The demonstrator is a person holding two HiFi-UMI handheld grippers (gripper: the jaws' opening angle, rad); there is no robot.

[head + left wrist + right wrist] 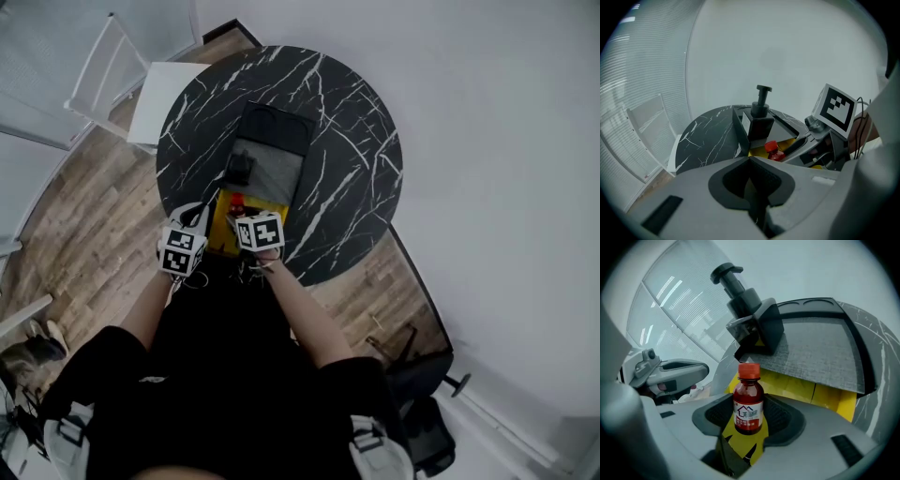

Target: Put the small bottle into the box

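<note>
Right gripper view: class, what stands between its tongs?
The small bottle, red-capped, is gripped between the tongs of the right gripper; the right gripper view shows it.

Bright, diffuse light was spread evenly; shadows were kept soft. Both gripper views were bowed by wide-angle distortion and darkened at the corners.

Left tongs [749, 159] closed, right tongs [750, 414] gripping bottle [748, 399]
</note>
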